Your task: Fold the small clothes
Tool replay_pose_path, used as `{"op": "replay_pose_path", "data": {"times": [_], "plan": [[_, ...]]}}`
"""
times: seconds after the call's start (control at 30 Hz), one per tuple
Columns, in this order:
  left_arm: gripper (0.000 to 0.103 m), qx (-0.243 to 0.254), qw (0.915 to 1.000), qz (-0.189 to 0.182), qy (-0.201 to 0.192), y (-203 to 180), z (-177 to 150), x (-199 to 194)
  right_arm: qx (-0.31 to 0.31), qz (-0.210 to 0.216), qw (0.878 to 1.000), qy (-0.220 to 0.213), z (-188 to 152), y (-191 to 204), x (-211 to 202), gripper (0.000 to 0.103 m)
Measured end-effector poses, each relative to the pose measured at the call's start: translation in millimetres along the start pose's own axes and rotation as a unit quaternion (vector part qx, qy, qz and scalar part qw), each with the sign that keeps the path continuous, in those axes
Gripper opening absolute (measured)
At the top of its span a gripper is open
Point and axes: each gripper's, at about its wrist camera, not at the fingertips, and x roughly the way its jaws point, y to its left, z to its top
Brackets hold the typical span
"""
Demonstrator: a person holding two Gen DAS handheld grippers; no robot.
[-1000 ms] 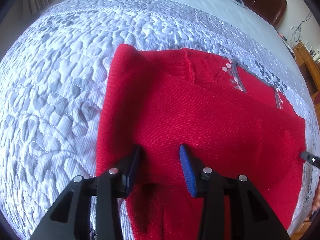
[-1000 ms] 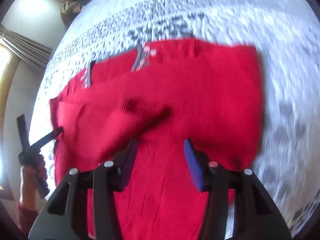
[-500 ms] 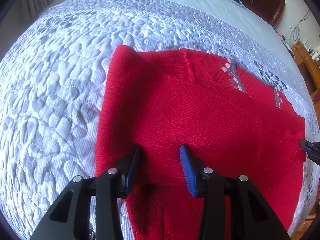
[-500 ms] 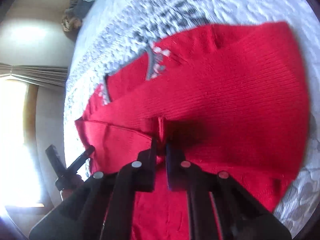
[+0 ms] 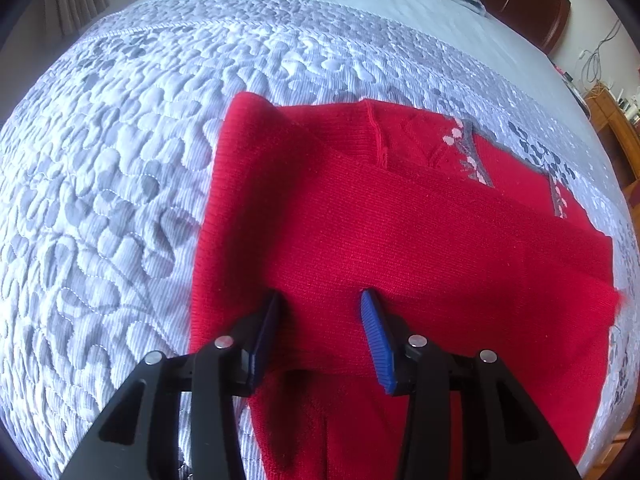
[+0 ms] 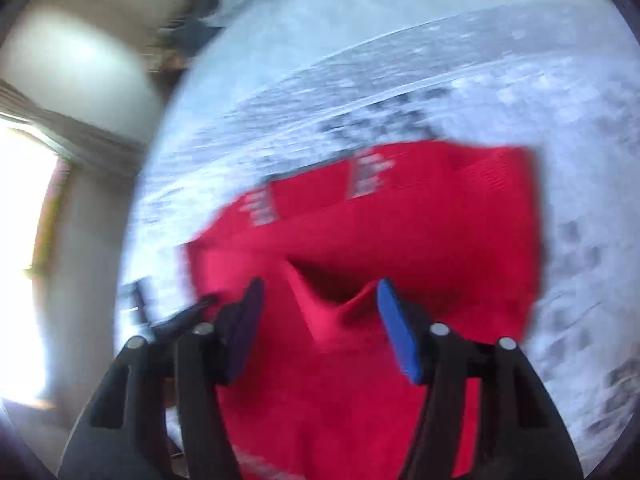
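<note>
Below right gripper (image 6: 318,312), jaws opening: red sweater (image 6: 400,240) fold.

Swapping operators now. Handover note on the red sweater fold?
Left hand-held gripper: open, over the red sweater, pinching nothing.
Right hand-held gripper: jaws opening, a raised ridge of knit between them, not clamped; view blurred.
Sweater lies on the quilted bedspread, one sleeve folded across the body.
Left: remaining folds, then smoothing.

No readable text, labels, brands, numbers or signs in either view
</note>
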Motion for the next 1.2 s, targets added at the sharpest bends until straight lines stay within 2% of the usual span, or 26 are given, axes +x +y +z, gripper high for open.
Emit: {"op": "replay_pose_path", "data": {"times": [0.13, 0.27, 0.4, 0.5, 0.53, 0.63, 0.67, 0.7, 0.77, 0.83, 0.87, 0.93, 1.0, 1.03, 1.1, 1.13, 1.2], "plan": [[0.044, 0.003, 1.0, 0.002, -0.003, -0.9, -0.5, 0.5, 0.009, -0.017, 0.999, 0.034, -10.5, -39.5, 26.8, 0.048], [0.044, 0.006, 0.9999, 0.007, -0.005, -3.2, -0.3, 1.7, 0.01, -0.014, 0.998, 0.067, -30.6, -68.1, 54.0, 0.047], [0.045, 0.006, 0.9999, 0.012, -0.004, -5.9, 1.5, 3.1, 0.001, 0.016, 0.997, 0.081, -34.8, -67.1, 71.7, 0.047], [0.045, 0.006, 0.9999, 0.013, -0.003, -6.0, 2.5, 3.5, -0.01, 0.023, 0.997, 0.074, -30.1, -60.0, 85.1, 0.048], [0.045, 0.006, 0.9999, 0.013, -0.003, -5.9, 2.9, 3.7, -0.015, 0.024, 0.997, 0.073, -26.9, -57.9, 88.9, 0.045], [0.045, 0.006, 0.9999, 0.01, -0.002, -5.6, 3.7, 3.7, -0.016, 0.019, 0.997, 0.077, -24.9, -54.5, 84.6, 0.018], [0.045, 0.006, 0.9999, 0.009, -0.002, -5.0, 4.0, 2.4, -0.006, 0.051, 0.995, 0.081, -24.0, -55.4, 79.5, 0.003], [0.045, 0.005, 1.0, 0.005, -0.002, -3.9, 5.4, -0.6, 0.003, 0.072, 0.994, 0.081, -23.4, -57.5, 74.4, 0.004], [0.045, -0.008, 0.9998, -0.006, -0.019, 1.1, 6.8, -12.3, 0.006, 0.077, 0.995, 0.066, -19.4, -55.7, 56.9, 0.003], [0.05, -0.023, 0.9974, -0.022, -0.065, 6.0, 7.0, -32.2, -0.004, 0.084, 0.995, 0.044, -10.9, -52.5, 30.9, 0.003], [0.058, -0.024, 0.9959, -0.023, -0.084, 6.8, 7.3, -40.1, -0.004, 0.086, 0.996, 0.038, -7.5, -52.7, 22.8, 0.003], [0.06, -0.009, 0.9943, -0.001, -0.106, 1.9, 8.6, -47.6, -0.015, 0.062, 0.998, 0.026, 2.9, -54.8, 6.5, 0.003], [0.062, 0.029, 0.9947, 0.033, -0.093, -9.0, 10.0, -39.0, -0.025, 0.005, 0.999, 0.03, 9.3, -62.0, 8.2, 0.005], [0.062, 0.05, 0.9943, 0.062, -0.071, -15.5, 9.9, -26.6, -0.021, -0.012, 0.998, 0.05, 9.1, -68.7, 17.4, 0.008], [0.062, 0.058, 0.994, 0.082, -0.043, -18.4, 9.1, -10.0, -0.008, -0.038, 0.995, 0.088, 4.0, -84.3, 36.8, 0.009], [0.062, 0.056, 0.9938, 0.084, -0.044, -18.1, 6.8, -5.5, -0.004, -0.048, 0.994, 0.098, 1.3, -92.2, 44.2, 0.01], [0.062, 0.054, 0.9938, 0.082, -0.052, -16.9, 5.7, -8.6, 0.015, -0.031, 0.995, 0.09, -0.6, -107.0, 45.1, 0.022]]}}
